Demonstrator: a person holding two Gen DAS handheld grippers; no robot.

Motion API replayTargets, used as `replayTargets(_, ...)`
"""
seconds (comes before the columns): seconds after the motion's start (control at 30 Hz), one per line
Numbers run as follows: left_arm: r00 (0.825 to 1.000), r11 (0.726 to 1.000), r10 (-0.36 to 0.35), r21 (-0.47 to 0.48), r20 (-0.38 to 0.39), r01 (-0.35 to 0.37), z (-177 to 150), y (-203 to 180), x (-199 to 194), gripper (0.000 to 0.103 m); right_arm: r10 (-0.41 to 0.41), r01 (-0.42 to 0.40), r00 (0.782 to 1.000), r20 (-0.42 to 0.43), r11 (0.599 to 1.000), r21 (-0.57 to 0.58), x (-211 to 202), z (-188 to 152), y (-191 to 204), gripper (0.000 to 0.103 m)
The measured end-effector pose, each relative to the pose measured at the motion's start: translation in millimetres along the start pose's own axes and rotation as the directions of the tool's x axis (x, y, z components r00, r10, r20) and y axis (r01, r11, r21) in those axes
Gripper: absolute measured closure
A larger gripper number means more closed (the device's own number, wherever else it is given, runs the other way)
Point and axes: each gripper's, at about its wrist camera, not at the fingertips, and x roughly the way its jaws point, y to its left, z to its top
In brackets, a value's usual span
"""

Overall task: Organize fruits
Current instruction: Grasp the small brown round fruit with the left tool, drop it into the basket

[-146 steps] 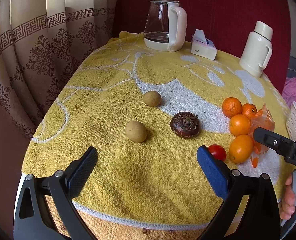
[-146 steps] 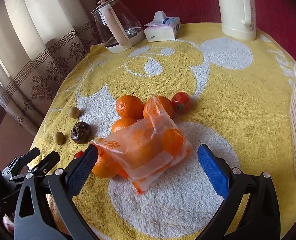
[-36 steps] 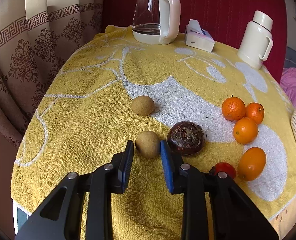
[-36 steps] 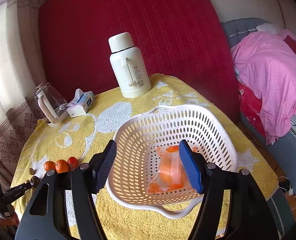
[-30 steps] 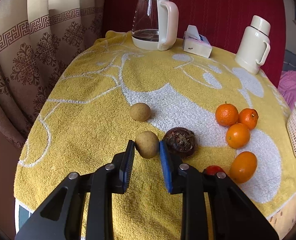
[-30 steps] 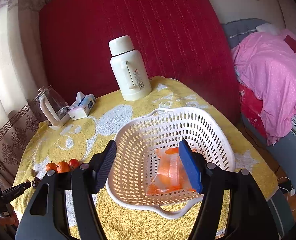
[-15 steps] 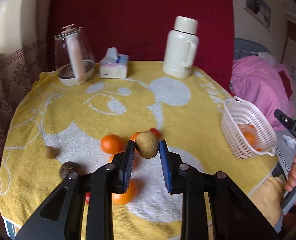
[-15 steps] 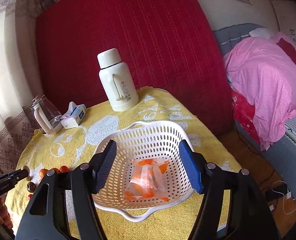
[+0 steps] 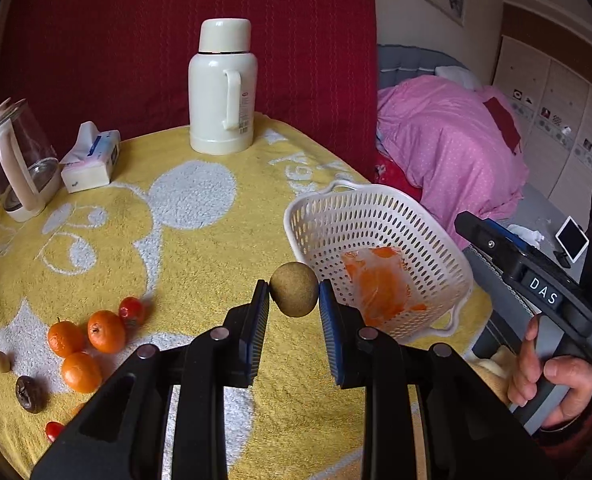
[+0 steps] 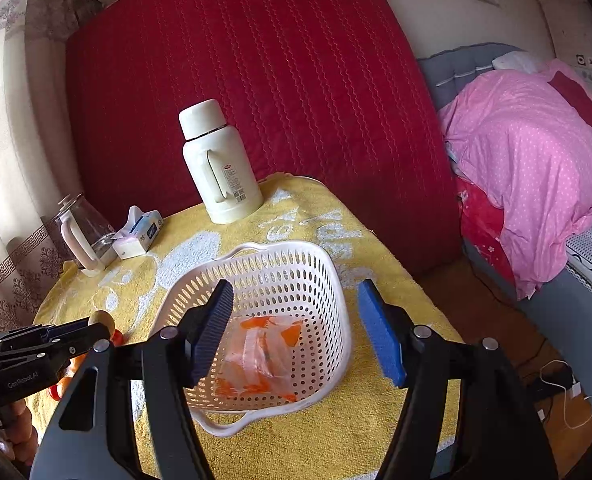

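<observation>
Two grippers are yours here, over a counter (image 9: 200, 360) draped in a yellow towel. Beyond your right jaws stands the white basket (image 10: 328, 280), with a plastic bag of orange fruit (image 10: 264, 352) lying on its floor between and just past the pads. Your right gripper (image 10: 296, 328) has its jaws standing apart with nothing pressed between them. Your left gripper (image 9: 292, 312) has its jaws clamped narrow on a brown round fruit (image 9: 294, 294), held clear of the towel, with the basket just to the right of the jaws. To the left of those jaws and lower down lie three oranges (image 9: 84, 344), a small red fruit (image 9: 132, 310) and a dark round fruit (image 9: 30, 388) on the towel.
</observation>
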Motion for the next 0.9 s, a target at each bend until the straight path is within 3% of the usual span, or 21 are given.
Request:
replayTargets(0.3,0.993,0.994,-0.106,-0.013,-0.048,0.105,1,-16,22,0.075,-0.001,0.001,1.0,-0.005,1.0,0.009,1,-1,0,0.029)
replayTargets(0.33,0.992,0.993,-0.117,-0.021,-0.056,0.116,0,-14,23,0.067,0.0,0.0,1.0,-0.005,1.0,0.01,1,-1,1,0.029)
replayTargets(0.37,0.992,0.993,-0.115,-0.029,-0.055,0.114,0,-13,23,0.045,0.002,-0.002,1.0,-0.005,1.0,0.012,1,-1,1,0.029)
replayTargets(0.43,0.998,0.997,-0.069,-0.039,-0.013,0.068,-2,-8,15,0.025,0.004,-0.004,1.0,-0.001,1.0,0.012,0,-1,3,0.029)
replayTargets(0.5,1.0,0.999,-0.02,-0.033,0.016,0.021,-3,-2,8,0.022,0.01,-0.01,1.0,0.001,1.0,0.009,-2,-1,6,0.029)
replayTargets(0.63,0.994,0.996,0.087,-0.042,0.066,-0.085,-5,13,-7,0.006,0.034,-0.034,0.999,-0.002,0.999,-0.001,-3,-3,17,0.029)
replayTargets(0.9,0.979,0.981,0.161,-0.128,0.128,-0.144,-12,52,-40,0.005,0.094,-0.094,0.995,-0.019,0.995,-0.029,-4,-12,53,0.029)
